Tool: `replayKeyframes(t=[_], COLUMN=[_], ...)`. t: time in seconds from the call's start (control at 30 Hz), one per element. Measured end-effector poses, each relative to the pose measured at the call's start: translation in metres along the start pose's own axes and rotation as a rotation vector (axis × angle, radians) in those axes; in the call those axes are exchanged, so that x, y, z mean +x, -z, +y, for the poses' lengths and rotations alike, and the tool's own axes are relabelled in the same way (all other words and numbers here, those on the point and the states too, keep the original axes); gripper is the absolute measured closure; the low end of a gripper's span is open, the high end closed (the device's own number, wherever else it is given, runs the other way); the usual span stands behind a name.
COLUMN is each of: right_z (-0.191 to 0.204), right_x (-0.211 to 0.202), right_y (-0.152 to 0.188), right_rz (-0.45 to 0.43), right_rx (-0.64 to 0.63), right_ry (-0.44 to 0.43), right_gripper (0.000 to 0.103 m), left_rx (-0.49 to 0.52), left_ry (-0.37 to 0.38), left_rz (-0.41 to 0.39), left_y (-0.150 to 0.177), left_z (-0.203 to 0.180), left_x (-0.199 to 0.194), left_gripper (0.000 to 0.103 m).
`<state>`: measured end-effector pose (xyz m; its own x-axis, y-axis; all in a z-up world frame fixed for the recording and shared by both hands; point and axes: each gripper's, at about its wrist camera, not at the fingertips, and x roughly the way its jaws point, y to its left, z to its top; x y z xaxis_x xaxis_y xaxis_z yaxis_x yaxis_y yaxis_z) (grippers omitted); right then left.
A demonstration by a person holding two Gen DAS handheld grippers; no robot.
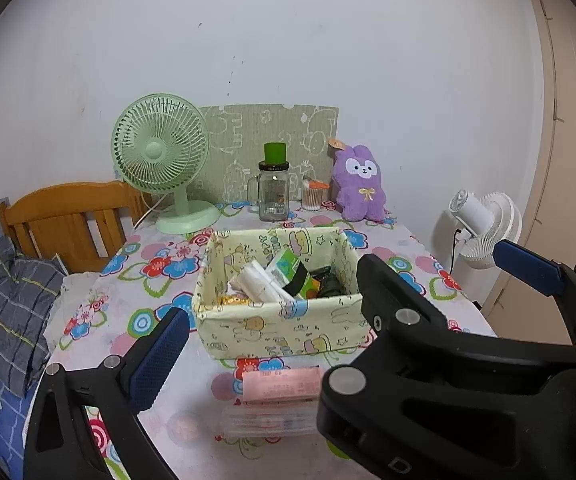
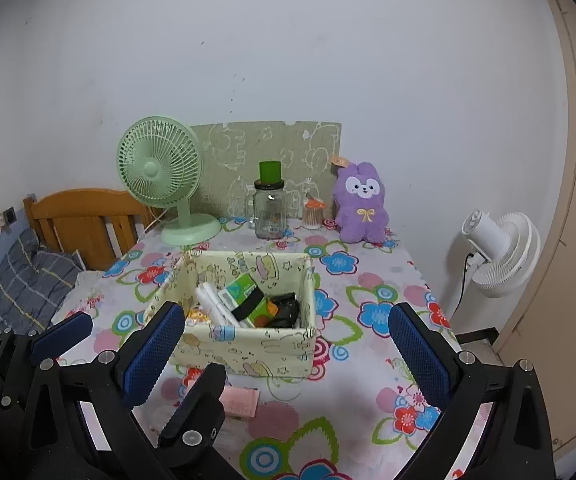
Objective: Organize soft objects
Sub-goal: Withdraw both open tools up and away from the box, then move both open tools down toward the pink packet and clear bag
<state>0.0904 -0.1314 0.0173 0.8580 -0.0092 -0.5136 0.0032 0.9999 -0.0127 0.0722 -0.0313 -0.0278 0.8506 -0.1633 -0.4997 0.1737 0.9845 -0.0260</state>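
A pale yellow fabric box (image 1: pixel 275 330) (image 2: pixel 243 350) stands mid-table, holding white packets, a green carton and dark packets. A pink tissue pack (image 1: pixel 281 385) (image 2: pixel 241 400) lies in front of it, with a clear plastic packet (image 1: pixel 265 420) nearer still. A purple plush bunny (image 1: pixel 359 184) (image 2: pixel 362 204) sits at the back right against the wall. My left gripper (image 1: pixel 263 344) is open and empty, just above the pink pack. My right gripper (image 2: pixel 300 344) is open and empty, in front of the box; in the left wrist view it shows at the right (image 1: pixel 440 272).
A green desk fan (image 1: pixel 161 160) (image 2: pixel 159 176), a glass jar mug (image 1: pixel 273 196) (image 2: pixel 269 210) and a small swab jar (image 1: pixel 312 196) stand at the back. A white fan (image 2: pixel 500 256) stands right of the table. A wooden bedhead (image 1: pixel 67 220) and grey pillow are left.
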Motion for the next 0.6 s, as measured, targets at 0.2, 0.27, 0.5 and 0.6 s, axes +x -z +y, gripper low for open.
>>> replayKeyframes(t=[0.2, 0.27, 0.5, 0.6], right_z=[0.001, 0.001, 0.002, 0.002], right_x=[0.001, 0.000, -0.001, 0.000], right_y=[0.011, 0.016, 0.032, 0.039], right_rz=[0.001, 0.004, 0.009, 0.017], right_rx=[-0.002, -0.001, 0.006, 0.012], right_ry=[-0.007, -0.012, -0.028, -0.038], right_gripper=[0.000, 0.000, 0.000, 0.000], left_rx=[-0.008, -0.007, -0.018, -0.028], left_ry=[-0.003, -0.005, 0.007, 0.016], left_rz=[-0.004, -0.006, 0.003, 0.011], left_y=[0.013, 0.017, 0.031, 0.040], left_z=[0.002, 0.001, 0.003, 0.004], left_x=[-0.002, -0.003, -0.001, 0.001], left_gripper=[0.000, 0.000, 0.000, 0.000])
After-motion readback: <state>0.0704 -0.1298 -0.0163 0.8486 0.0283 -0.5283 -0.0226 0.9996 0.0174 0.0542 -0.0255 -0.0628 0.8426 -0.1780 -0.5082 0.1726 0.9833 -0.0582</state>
